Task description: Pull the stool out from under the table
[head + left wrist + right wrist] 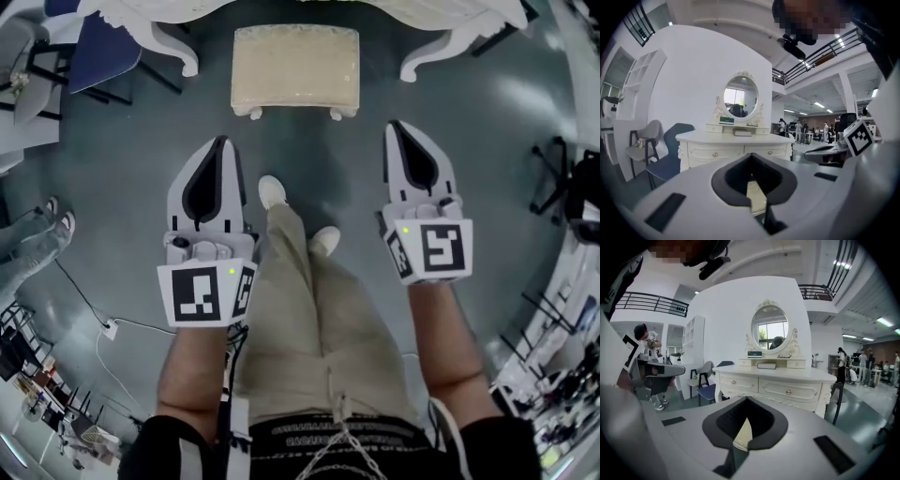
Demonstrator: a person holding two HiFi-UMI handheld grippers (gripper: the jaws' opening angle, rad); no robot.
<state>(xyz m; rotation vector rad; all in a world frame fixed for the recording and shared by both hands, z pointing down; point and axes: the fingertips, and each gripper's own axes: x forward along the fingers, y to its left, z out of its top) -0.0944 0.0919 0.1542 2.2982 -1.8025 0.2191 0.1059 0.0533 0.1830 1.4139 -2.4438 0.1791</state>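
Cream stool (295, 67) sits long axis crosswise before the table (173, 47); left claw (222, 142), right claw (395, 127) both pressed together.

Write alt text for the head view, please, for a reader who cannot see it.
Looking down, a person holds the left gripper and right gripper, both shut and empty, above a grey floor. Ahead, a cream stool stands just in front of a white table; white shoes show between the grippers.

Cloth and gloss
Stool (295, 67) is wearing matt cream cloth; bench (764, 386) is gleaming white; floor (131, 169) is shining smooth grey.
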